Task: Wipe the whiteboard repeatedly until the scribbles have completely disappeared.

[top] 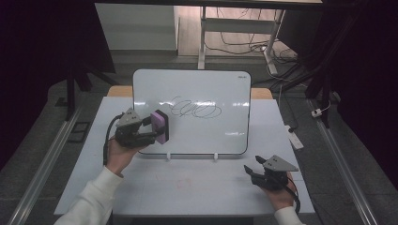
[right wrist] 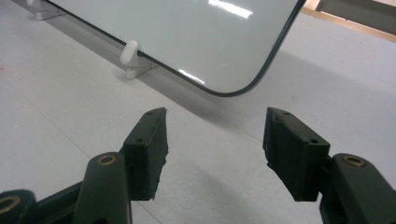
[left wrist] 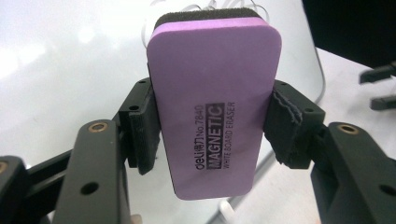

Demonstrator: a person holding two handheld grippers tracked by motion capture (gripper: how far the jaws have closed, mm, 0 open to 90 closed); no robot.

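High view: purple eraser [top: 160,126] sits clamped in the left gripper [top: 151,129], held up against the left part of the whiteboard [top: 187,84], approx. mid-height of it. Left gripper view shows the grip clearly: both pads [left wrist: 142,130] press the eraser's [left wrist: 214,107] long sides, lilac back w/ printed label facing the camera, dark felt side toward the board [left wrist: 60,60]. Gripper [left wrist: 210,128] is closed on it, firm hold.

Black scribble [top: 196,109] is on the board just right of the eraser, near the board's centre, a bit apart from the felt. Whether the felt touches the board surface, can't tell. Board stands tilted back on small white clips [top: 169,156] along its near edge, on a white table [top: 197,187].

Left hand [top: 119,154] comes in from near-left, white sleeve [top: 94,199].

Right gripper [top: 256,168] rests low at the near-right of the table, just off the board's near-right corner, well apart from the eraser. Right gripper view: jaws stand apart, nothing between them, bare table [right wrist: 70,93] under the gripper [right wrist: 214,128]; board's rounded corner [right wrist: 233,88] and one clip [right wrist: 132,58] lie just beyond.

Far side: desk legs and loose cables [top: 244,44] on the floor.
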